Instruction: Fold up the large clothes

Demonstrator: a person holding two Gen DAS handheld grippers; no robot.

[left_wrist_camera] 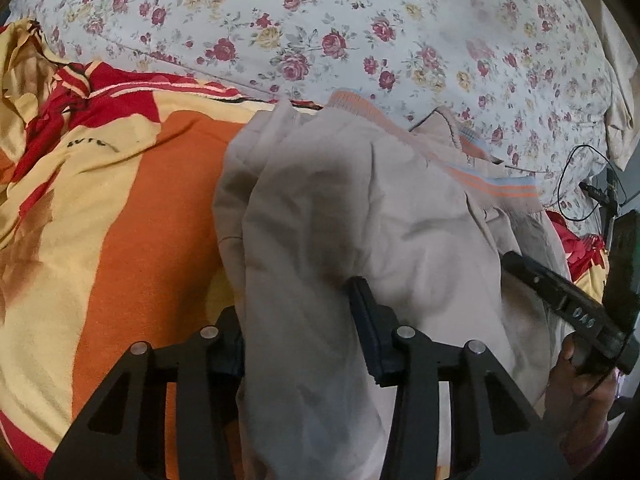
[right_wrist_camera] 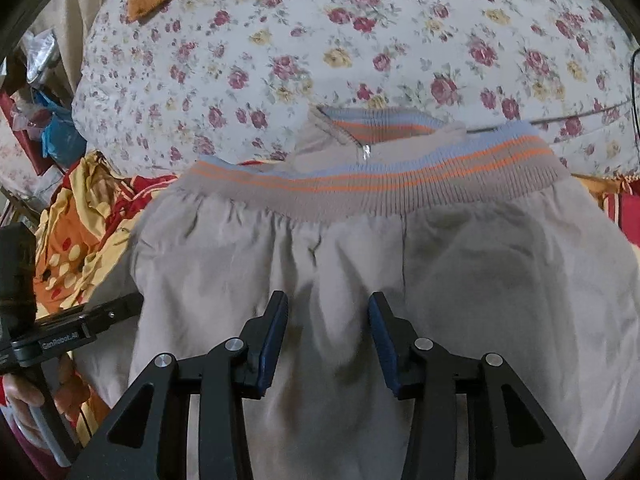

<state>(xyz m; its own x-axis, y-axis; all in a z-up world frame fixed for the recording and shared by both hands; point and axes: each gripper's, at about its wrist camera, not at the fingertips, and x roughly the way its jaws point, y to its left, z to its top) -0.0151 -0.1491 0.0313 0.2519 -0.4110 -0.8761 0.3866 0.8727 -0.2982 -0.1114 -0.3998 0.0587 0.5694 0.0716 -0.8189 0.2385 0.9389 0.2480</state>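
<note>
The left gripper (left_wrist_camera: 304, 332) has its fingers spread wide, and a thick fold of the beige jacket (left_wrist_camera: 360, 216) drapes between and over them; the cloth hides the left finger almost entirely, so whether the pads actually pinch the fabric cannot be told from this view. The right gripper (right_wrist_camera: 328, 336) stands with its blue-padded fingers (right_wrist_camera: 382, 336) apart, hovering just above the jacket's back panel with nothing between them.

The jacket lies bunched across the bed, its ribbed hem (right_wrist_camera: 380, 184) striped in orange and pale blue, turned toward the far side. A second ribbed band with a small zipper pull (right_wrist_camera: 365, 153) peeks out just beyond the hem.

Beneath and to the left of the jacket lies an orange, yellow and red blanket (left_wrist_camera: 120, 220), rumpled at its far corner. Beyond both spreads the floral bedsheet (left_wrist_camera: 320, 28). A black cable (left_wrist_camera: 568, 176) loops on the sheet at the right edge.
</note>
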